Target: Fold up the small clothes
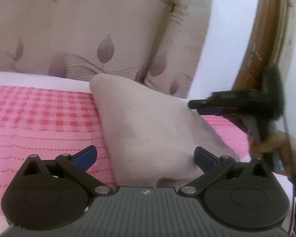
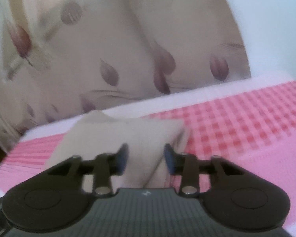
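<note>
Both tongs wide apart — left tongs [image 1: 145,157], right tongs [image 2: 146,157] — gripping nothing; beige garment [image 1: 148,126] on pink bedspread [image 1: 39,118] may bunch if pinched off-edge.

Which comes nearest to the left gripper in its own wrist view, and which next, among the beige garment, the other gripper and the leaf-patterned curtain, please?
Measured from the left gripper:
1. Beige garment, lying directly between its open fingers on the pink bedspread.
2. Right gripper, up to the right, at the garment's far right corner.
3. Leaf-patterned curtain, behind the bed.
</note>
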Demonstrator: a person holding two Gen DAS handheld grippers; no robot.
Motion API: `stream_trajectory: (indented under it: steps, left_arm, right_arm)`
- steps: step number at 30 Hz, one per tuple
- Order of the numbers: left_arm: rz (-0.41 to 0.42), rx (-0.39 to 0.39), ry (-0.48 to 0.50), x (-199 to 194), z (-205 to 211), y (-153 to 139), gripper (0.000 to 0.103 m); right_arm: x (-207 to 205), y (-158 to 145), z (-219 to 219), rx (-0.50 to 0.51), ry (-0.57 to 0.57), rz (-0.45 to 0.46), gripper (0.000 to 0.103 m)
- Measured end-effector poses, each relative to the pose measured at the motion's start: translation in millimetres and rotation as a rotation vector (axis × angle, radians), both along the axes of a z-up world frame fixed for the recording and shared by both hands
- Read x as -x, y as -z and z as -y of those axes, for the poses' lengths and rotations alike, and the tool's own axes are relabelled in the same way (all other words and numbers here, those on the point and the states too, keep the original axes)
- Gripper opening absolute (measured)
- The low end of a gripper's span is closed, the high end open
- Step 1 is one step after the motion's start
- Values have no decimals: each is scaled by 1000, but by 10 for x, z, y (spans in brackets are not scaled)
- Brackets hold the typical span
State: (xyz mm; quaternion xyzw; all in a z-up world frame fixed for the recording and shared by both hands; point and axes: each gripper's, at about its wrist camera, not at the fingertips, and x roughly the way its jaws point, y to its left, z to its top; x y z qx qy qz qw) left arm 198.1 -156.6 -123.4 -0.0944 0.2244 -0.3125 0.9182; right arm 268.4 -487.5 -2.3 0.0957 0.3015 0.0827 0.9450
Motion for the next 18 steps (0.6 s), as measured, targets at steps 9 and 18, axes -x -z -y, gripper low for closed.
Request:
stream_trajectory:
  steps: [9, 18]
  left_arm:
    - [-37, -62, -80, -73, 16, 7, 103]
    - [-55, -73, -93, -100, 17, 22, 103]
  right_arm:
    - [-545, 175, -217, 331, 93, -8, 43]
    - [77, -116, -348, 149, 46, 150, 44]
